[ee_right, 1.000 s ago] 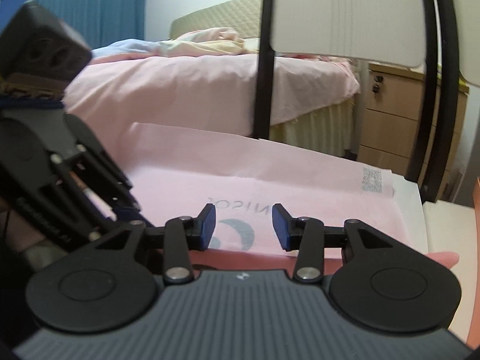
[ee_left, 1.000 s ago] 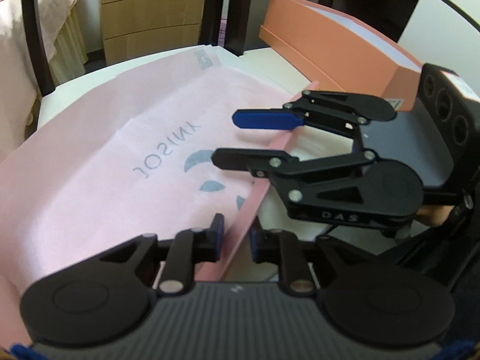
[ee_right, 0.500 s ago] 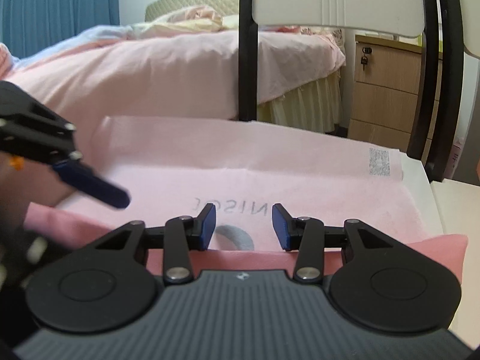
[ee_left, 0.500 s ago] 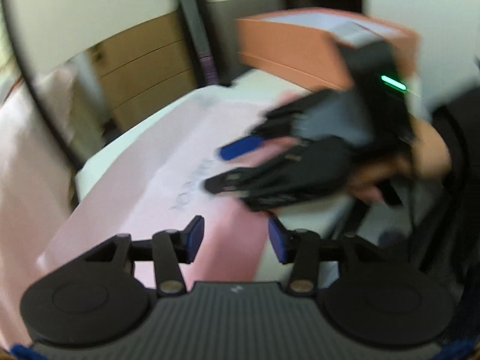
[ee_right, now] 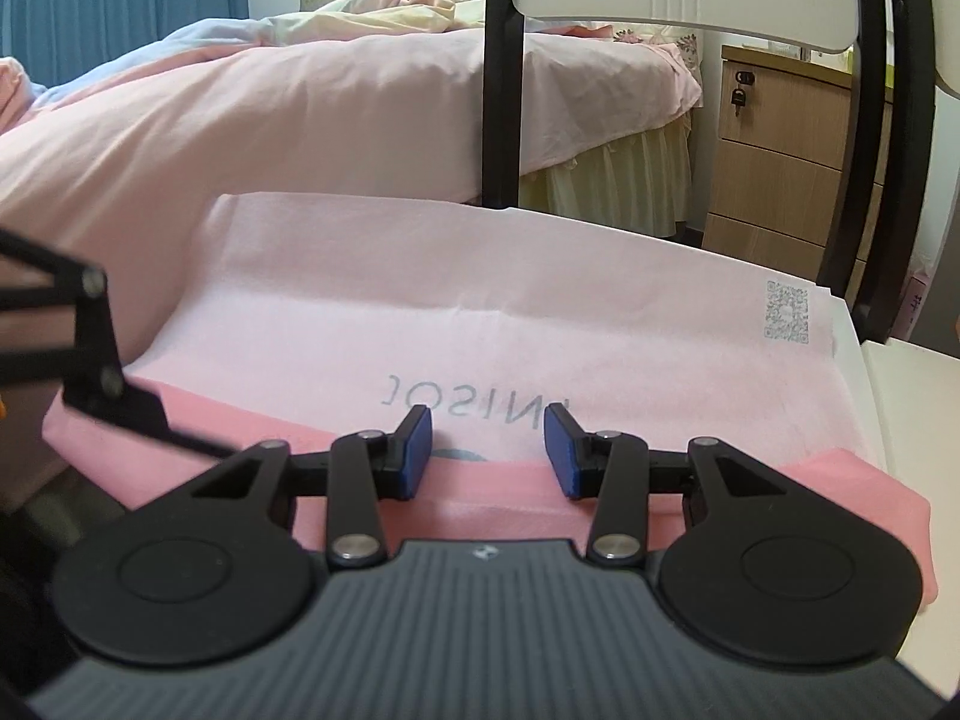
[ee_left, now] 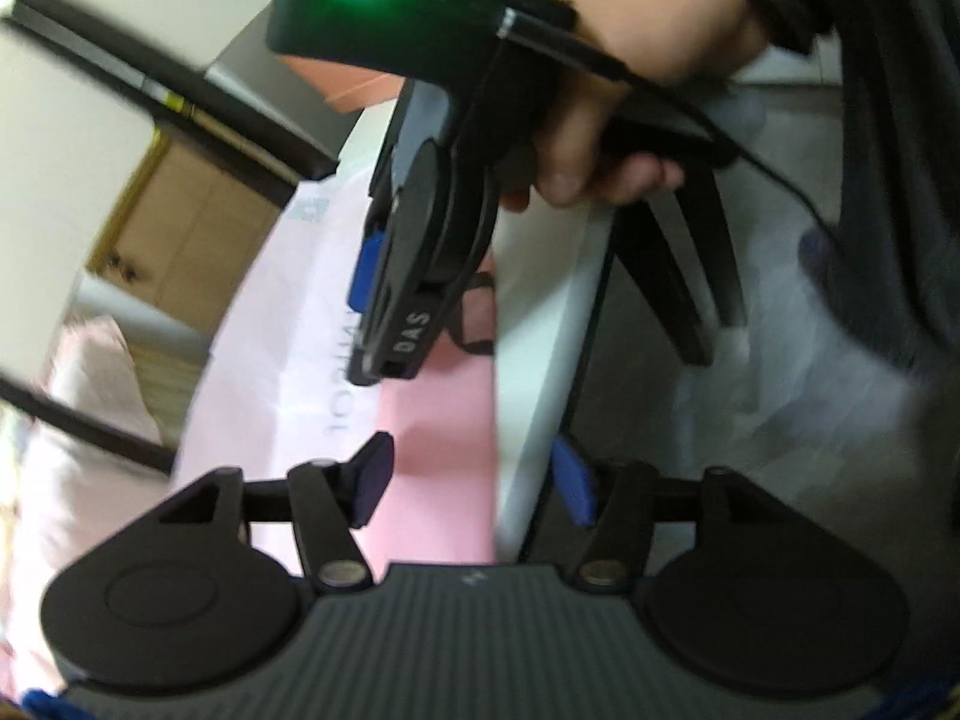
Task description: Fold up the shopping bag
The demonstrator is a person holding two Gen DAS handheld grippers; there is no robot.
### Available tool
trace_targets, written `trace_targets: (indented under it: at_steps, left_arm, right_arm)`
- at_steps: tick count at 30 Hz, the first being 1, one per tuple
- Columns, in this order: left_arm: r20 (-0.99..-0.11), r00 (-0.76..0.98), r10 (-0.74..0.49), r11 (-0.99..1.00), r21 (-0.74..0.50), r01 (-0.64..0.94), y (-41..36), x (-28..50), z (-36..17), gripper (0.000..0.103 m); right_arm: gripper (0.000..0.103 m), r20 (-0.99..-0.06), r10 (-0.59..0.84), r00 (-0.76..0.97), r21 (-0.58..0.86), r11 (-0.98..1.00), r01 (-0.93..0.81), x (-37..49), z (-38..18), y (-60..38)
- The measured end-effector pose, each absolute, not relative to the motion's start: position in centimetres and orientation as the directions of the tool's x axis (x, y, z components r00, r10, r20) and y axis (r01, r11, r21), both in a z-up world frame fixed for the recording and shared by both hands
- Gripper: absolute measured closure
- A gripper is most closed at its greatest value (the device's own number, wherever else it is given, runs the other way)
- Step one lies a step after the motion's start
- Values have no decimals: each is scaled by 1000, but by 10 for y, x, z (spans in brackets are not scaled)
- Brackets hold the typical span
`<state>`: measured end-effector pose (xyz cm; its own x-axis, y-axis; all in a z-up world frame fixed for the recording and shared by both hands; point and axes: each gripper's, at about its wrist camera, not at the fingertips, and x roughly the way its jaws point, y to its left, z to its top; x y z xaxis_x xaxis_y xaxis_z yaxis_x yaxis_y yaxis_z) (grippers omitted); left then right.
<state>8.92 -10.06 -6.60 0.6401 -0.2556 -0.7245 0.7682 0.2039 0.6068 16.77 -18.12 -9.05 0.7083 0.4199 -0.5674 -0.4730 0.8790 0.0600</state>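
Observation:
The pale pink shopping bag point(ee_right: 480, 324) lies flat on the white table point(ee_right: 888, 396), with grey lettering facing up. A darker pink folded strip point(ee_right: 750, 480) runs along its near edge. My right gripper point(ee_right: 487, 457) hovers open over that strip with nothing pressed between its pads. My left gripper point(ee_left: 474, 483) is rolled sideways and its jaws are opening. The bag's pink edge point(ee_left: 438, 450) and the table's edge point(ee_left: 540, 360) show between its fingers, untouched. A hand point(ee_left: 600, 138) holds the right gripper point(ee_left: 408, 276) above the bag. Part of the left gripper point(ee_right: 90, 360) shows at the left edge.
A chair with a black frame and white back point(ee_right: 501, 78) stands past the table's far edge. Behind it are a bed with pink covers point(ee_right: 300, 108) and a wooden drawer unit point(ee_right: 792, 180). An orange box point(ee_left: 360, 84) sits on the table's far side.
My left gripper let go of the bag's darker pink edge, opened wider, rolled over and slid towards the table's edge. The strip now lies flat. The right gripper has hardly moved.

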Motion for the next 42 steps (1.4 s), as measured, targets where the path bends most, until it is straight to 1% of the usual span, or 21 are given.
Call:
trace_targets:
  at_steps: [5,8,12,14,15,17,18,19,22,24,27,31,33,39,40,41,42]
  left_arm:
    - [-723,642,-254,102,640,761,-110,75,-78,40]
    - [-714,667,-213,51,674,737,-112,70,-93,40]
    - [-725,660,-196,123,650,750,-107,78,-93,36]
    - [-719,671,-180,169,650,741,-105,86,-93,36]
    - [-713,680,-170,190,654,733,-104,91,-93,33]
    - [-727,665,-169,230,627,744,-101,98,-92,32]
    - [-731,661,-169,244,619,746,-101,101,-92,29]
    - [-728,665,-165,245,623,743,-101,101,-92,29]
    - [-730,661,-172,246,618,747,-101,100,-90,29]
    - [-735,649,-197,254,601,758,-99,100,-85,31]
    - [-754,597,-273,284,530,799,-92,96,-63,31]
    - [-779,519,-352,327,417,848,-85,101,-53,31]
    - [-778,503,-377,354,381,854,-81,103,-49,31]
    - [-763,427,-486,450,201,870,-65,119,-37,31]
    - [-762,424,-488,462,187,867,-64,122,-38,33]
    - [-762,427,-486,474,180,862,-64,124,-38,43]
    - [-762,433,-481,488,178,855,-64,126,-39,57]
  right_arm:
    - [59,-574,429,697,67,873,-482,153,-88,-192]
    - [59,-575,440,689,69,866,-496,146,-87,-196]
    - [59,-558,469,684,118,861,-495,142,-84,-205]
    - [59,-523,482,703,125,859,-497,139,-77,-211]
    - [59,-502,489,713,129,858,-498,138,-72,-214]
    - [59,-461,494,737,138,861,-490,135,-62,-220]
    - [58,-449,492,746,146,864,-482,135,-57,-223]
    - [57,-436,490,754,155,867,-474,134,-52,-227]
    - [53,-421,497,759,187,866,-464,134,-42,-237]
    - [53,-415,499,761,196,866,-460,133,-36,-242]
    - [53,-409,487,772,192,873,-449,131,-29,-250]
    - [53,-412,475,777,179,879,-443,126,-28,-259]
    - [53,-416,471,777,173,881,-441,124,-29,-261]
    - [53,-418,471,777,175,881,-439,122,-30,-268]
    - [53,-416,471,778,177,881,-438,122,-29,-269]
    - [53,-415,470,779,179,882,-436,121,-29,-271]
    - [53,-414,470,780,183,882,-434,121,-29,-272]
